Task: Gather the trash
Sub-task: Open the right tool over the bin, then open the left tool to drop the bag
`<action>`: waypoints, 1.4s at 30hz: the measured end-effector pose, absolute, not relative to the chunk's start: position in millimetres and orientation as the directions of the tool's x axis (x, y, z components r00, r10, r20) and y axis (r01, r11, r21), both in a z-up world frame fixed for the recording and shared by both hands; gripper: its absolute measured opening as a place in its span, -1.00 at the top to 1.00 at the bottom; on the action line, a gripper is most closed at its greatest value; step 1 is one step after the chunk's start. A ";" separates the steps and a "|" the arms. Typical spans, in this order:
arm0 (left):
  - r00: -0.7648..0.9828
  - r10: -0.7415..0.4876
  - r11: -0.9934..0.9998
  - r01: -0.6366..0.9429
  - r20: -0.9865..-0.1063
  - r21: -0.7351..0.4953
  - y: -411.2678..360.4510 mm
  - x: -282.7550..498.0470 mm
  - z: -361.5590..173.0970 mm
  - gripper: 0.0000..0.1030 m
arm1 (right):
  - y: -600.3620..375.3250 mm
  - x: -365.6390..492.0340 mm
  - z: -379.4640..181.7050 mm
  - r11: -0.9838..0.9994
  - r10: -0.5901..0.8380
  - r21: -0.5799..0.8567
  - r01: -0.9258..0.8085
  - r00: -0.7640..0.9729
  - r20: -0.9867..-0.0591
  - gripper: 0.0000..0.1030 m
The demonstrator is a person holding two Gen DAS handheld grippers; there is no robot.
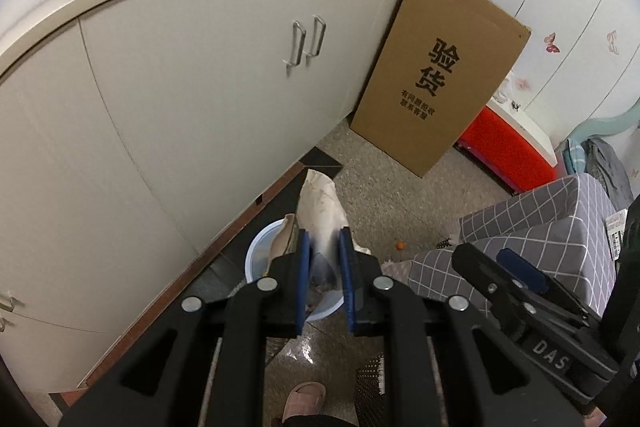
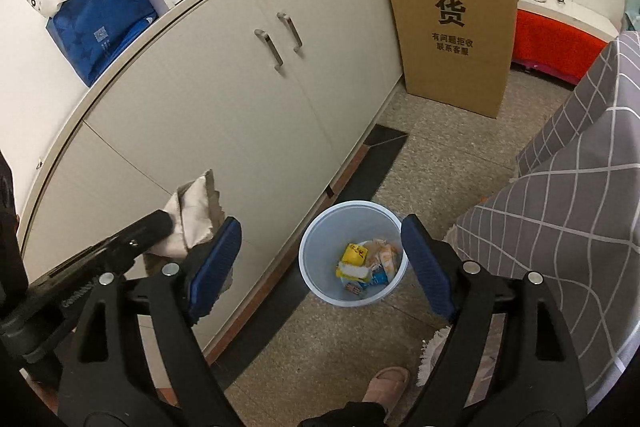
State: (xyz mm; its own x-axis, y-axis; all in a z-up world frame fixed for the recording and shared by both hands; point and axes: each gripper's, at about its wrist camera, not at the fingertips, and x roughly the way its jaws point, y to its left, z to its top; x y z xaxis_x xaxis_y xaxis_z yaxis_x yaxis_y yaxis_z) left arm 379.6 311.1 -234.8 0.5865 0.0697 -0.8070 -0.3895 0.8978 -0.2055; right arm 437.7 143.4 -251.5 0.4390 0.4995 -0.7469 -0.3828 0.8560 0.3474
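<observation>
My left gripper (image 1: 325, 247) is shut on a crumpled beige paper bag (image 1: 320, 207), held above the light-blue trash bin (image 1: 256, 251). In the right wrist view the same paper bag (image 2: 196, 211) hangs from the left gripper at the left, beside the cabinet. My right gripper (image 2: 320, 251) is open and empty, above the trash bin (image 2: 316, 247). The bin holds yellow and orange wrappers (image 2: 364, 261). A small orange scrap (image 1: 399, 246) lies on the floor.
A white cabinet (image 2: 224, 99) runs along the left. A tall cardboard box (image 2: 452, 11) leans at its end. A grey checked cover (image 2: 568, 187) is on the right, a red box (image 2: 552, 43) behind. A slippered foot (image 2: 386, 385) stands below.
</observation>
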 end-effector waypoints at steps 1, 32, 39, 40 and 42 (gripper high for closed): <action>0.586 0.069 0.899 -0.387 -0.807 -0.204 310.2 380.5 -235.2 0.73 | 141.6 436.4 -250.4 0.855 0.502 0.350 -0.382 0.440 -0.745 -0.58; 0.576 0.085 0.885 -0.419 -0.813 -0.204 305.0 426.9 -239.0 -0.45 | 94.6 443.5 -227.5 0.882 0.469 0.384 -0.272 0.575 -0.670 -0.62; 0.580 0.077 0.886 -0.412 -0.811 -0.210 293.7 409.7 -231.2 -0.45 | 89.3 432.6 -218.3 0.879 0.476 0.390 -0.275 0.576 -0.665 -0.62; 0.581 0.076 0.887 -0.411 -0.810 -0.212 291.6 407.2 -228.9 -0.45 | 87.9 430.0 -215.1 0.879 0.475 0.390 -0.275 0.580 -0.661 -0.62; 0.589 0.069 0.888 -0.404 -0.805 -0.219 288.0 402.5 -222.7 -0.46 | 84.8 425.6 -209.7 0.879 0.475 0.390 -0.276 0.585 -0.657 -0.63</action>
